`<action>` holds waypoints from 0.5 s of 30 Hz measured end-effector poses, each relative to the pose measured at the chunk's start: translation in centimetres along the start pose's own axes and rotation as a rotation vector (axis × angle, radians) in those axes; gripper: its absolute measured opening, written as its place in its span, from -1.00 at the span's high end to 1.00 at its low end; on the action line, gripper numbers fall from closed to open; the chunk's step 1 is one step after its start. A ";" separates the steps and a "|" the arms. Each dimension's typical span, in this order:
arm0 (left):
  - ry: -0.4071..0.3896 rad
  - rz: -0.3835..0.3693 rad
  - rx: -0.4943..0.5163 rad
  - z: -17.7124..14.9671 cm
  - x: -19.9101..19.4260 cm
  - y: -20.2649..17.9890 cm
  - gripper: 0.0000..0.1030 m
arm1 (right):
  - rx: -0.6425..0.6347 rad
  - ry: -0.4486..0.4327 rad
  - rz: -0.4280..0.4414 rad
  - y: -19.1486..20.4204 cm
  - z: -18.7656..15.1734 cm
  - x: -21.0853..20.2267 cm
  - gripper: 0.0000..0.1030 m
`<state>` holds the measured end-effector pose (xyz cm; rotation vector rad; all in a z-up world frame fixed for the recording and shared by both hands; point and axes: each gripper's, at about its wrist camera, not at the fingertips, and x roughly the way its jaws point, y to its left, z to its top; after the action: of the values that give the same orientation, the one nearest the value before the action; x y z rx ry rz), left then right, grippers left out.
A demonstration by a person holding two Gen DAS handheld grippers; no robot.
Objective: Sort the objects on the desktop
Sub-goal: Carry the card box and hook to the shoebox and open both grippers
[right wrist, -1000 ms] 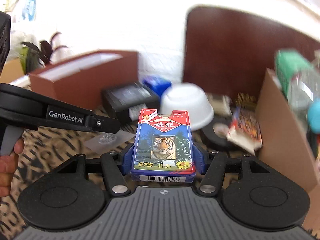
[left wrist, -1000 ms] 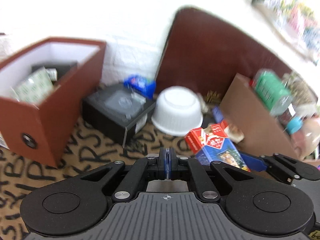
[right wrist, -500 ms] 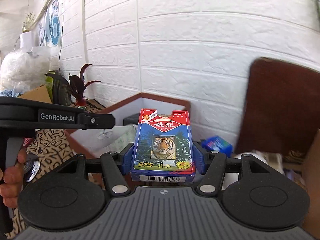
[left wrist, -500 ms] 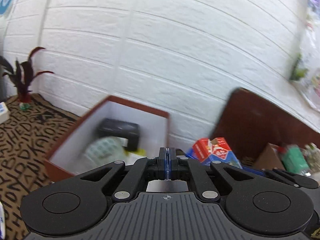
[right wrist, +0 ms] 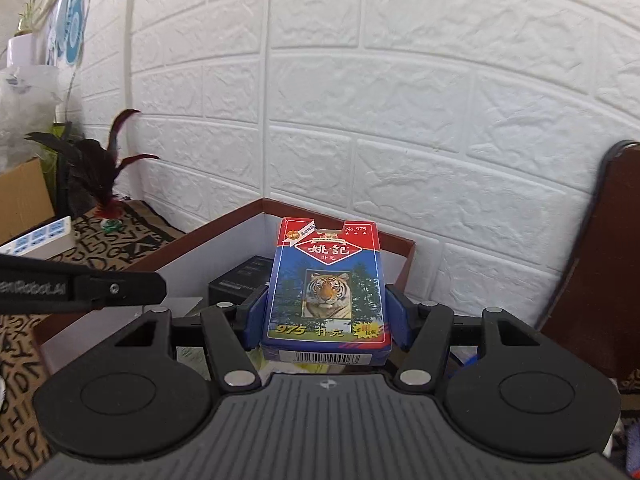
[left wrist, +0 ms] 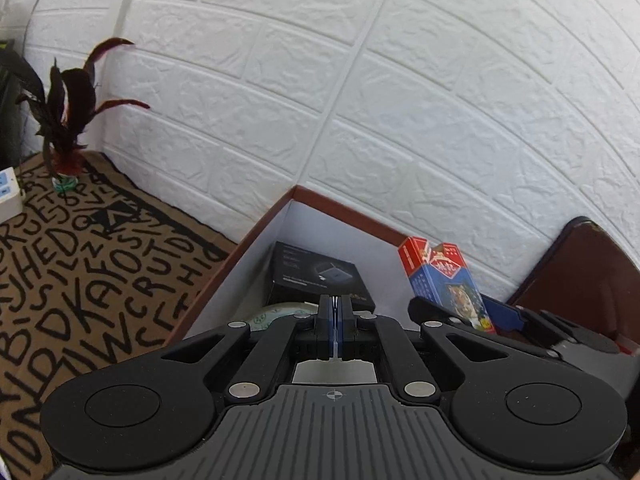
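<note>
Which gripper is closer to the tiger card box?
Right. The right gripper clamps the tiger card box between its blue fingers. The left gripper, shut on nothing, sits off to the box's left.

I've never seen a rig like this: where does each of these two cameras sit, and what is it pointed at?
Left wrist: sits on the left gripper, shut and empty; faces the brown storage box and brick wall.
Right wrist: sits on the right gripper, clamping a tiger playing-card pack before the same box; left gripper's side intrudes.
Shared: box, card pack, black carton, feather shuttlecock.
</note>
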<state>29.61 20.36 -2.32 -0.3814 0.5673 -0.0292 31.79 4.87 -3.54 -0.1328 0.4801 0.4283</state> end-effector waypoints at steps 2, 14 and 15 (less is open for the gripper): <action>0.004 0.004 0.004 0.3 0.9 0.5 1.00 | -0.010 0.008 -0.008 0.1 0.2 1.5 -0.26; 0.007 -0.008 -0.014 0.1 3.2 1.8 -0.18 | -0.129 0.003 0.001 1.2 0.4 4.6 -0.68; -0.014 -0.026 -0.024 -0.1 2.9 1.9 -0.32 | -0.142 -0.020 -0.022 1.2 0.4 4.1 -0.78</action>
<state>31.84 21.72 -4.53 -0.4121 0.5496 -0.0444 34.75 7.53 -5.21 -0.2706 0.4283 0.4417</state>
